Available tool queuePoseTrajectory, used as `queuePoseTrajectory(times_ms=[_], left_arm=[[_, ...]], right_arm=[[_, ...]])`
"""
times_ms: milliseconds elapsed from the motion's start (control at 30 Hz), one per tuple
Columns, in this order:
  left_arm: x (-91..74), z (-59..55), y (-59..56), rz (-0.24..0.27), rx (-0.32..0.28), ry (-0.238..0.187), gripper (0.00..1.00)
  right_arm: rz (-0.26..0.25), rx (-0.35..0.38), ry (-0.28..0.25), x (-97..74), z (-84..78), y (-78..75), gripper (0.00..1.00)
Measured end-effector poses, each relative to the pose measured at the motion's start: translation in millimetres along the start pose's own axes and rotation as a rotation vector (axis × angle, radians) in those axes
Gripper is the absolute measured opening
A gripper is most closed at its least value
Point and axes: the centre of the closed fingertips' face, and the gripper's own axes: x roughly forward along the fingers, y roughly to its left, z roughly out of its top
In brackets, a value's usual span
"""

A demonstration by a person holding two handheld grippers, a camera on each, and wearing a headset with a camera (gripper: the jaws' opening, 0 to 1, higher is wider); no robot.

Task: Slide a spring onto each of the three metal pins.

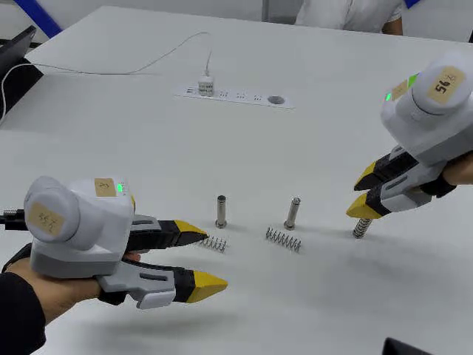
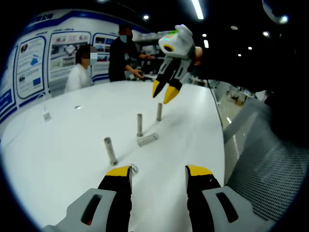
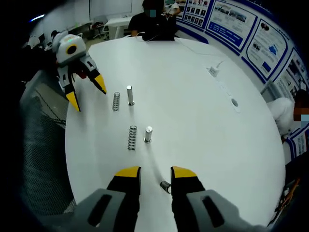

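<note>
Steel pins on a white table (image 1: 148, 155): one carries its spring, two stand bare.

The right gripper (image 1: 353, 201), jaws slightly apart and gripping nothing, hovers at the third pin (image 3: 165, 186), which wears a fitted spring (image 1: 361, 228). The left gripper (image 1: 214, 259), jaws wide apart and empty, sits low beside a loose spring (image 1: 213, 242) lying just by the left pin (image 1: 221, 211). A second spring (image 1: 283, 239) lies near the foot of the middle pin (image 1: 293, 213). Beyond them a power strip (image 1: 235, 95) holds a white plug and cable.
</note>
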Motion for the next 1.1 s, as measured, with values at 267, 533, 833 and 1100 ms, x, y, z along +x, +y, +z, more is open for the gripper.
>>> queuePoseTrajectory(times_ms=[267, 533, 833, 1100], left_arm=[[0.5, 0.7, -0.6, -0.002, 0.0, -0.002, 0.45], [0.6, 0.4, -0.3, -0.001, -0.001, -0.002, 0.45], [0.8, 0.0, -0.7, -0.001, -0.002, 0.0, 0.44], [0.8, -0.7, -0.7, -0.001, -0.003, 0.002, 0.44]], right_arm=[[0.046, -0.009, -0.004, 15.6, 6.4, 20.3, 0.24], [0.082, 0.008, -0.01, 32.9, 7.4, 33.3, 0.22], [0.11, 0.026, -0.01, 49.2, 6.9, 41.7, 0.2], [0.121, 0.041, -0.016, 62.9, 8.2, 44.1, 0.19]])
